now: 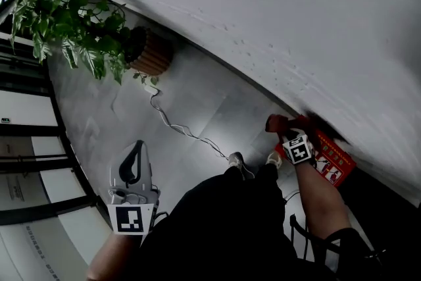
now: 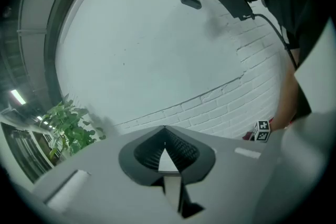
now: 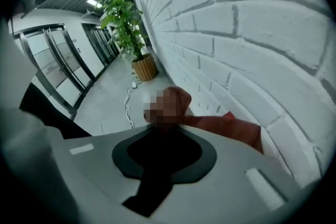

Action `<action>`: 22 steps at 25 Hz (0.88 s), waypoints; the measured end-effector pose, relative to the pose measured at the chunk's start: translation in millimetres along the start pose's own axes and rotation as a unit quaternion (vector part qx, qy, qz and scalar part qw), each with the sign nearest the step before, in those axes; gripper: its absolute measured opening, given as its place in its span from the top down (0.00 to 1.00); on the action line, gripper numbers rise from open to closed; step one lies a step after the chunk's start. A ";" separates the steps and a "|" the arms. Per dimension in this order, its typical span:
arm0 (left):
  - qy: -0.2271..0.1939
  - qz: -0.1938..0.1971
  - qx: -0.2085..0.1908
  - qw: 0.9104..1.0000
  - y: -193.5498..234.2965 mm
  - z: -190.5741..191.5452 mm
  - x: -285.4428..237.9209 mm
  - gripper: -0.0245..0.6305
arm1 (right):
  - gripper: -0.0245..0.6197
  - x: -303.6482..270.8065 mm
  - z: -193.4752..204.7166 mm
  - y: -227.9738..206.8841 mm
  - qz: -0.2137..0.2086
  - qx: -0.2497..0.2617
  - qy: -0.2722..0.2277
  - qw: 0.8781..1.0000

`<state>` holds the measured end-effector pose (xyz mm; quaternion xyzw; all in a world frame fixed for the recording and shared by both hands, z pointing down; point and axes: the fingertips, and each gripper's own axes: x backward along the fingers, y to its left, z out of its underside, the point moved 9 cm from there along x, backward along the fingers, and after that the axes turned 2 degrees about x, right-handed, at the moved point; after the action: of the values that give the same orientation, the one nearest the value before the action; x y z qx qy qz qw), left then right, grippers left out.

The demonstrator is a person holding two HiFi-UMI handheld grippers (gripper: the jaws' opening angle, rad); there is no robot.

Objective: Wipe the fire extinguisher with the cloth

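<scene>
right gripper [image 1: 288,135] is clamping its jaws on a red-brown cloth [image 1: 277,123], which is bunching into a lump just past the tips. in the right gripper view [image 3: 163,131] the cloth [image 3: 181,99] is sticking out ahead of the closed jaws, partly under a mosaic patch, close to the white brick wall [image 3: 236,34]. a red box [image 1: 332,158] with printed pictures is lying at the foot of the wall [image 1: 296,23], just beside this gripper. i cannot tell the fire extinguisher itself apart from the box.

left gripper [image 1: 139,145] is hanging low at the person's left side, well apart from the box and pointing along the grey floor [image 1: 197,102]. its jaws are meeting at the tips [image 2: 164,131] and are gripping nothing. beyond them the left gripper view is showing the wall [image 2: 157,60] and the other gripper's marker cube [image 2: 262,131].

a leafy plant [image 1: 69,20] is standing in a ribbed brown pot [image 1: 152,52] against the wall, well apart from both grippers. a pale cable [image 1: 174,125] is trailing across the floor from near the pot towards the person's shoes [image 1: 238,161].
</scene>
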<state>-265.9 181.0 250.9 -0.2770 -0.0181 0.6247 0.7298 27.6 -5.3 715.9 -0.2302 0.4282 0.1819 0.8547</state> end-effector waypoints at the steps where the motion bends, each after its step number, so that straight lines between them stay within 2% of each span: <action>1: 0.002 -0.004 -0.002 1.000 1.3 0.7 2.8 0.96 | 0.87 -3.3 4.9 0.6 -0.005 -0.001 0.011 1.000; 5: -0.003 -0.006 0.000 1.000 0.9 -1.2 3.2 0.96 | 0.88 4.3 19.6 4.4 -0.018 0.006 0.021 1.000; 9: -0.022 0.021 -0.001 1.000 -8.1 -11.4 -10.9 0.96 | 0.88 25.9 37.8 -1.9 0.001 -0.013 0.033 0.999; 16: -0.065 0.100 -0.010 0.993 -44.7 -28.6 -42.9 0.96 | 0.88 80.9 109.7 -28.3 0.063 -0.074 0.029 0.995; 22: -0.087 0.177 -0.011 0.980 -84.7 -42.1 -76.4 0.96 | 0.88 135.6 173.5 -39.5 0.120 -0.152 0.040 0.980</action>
<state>-190.5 88.9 275.9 -0.2286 -0.0391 0.7658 0.5999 237.0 72.7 706.1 -0.3117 0.4535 0.3370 0.7639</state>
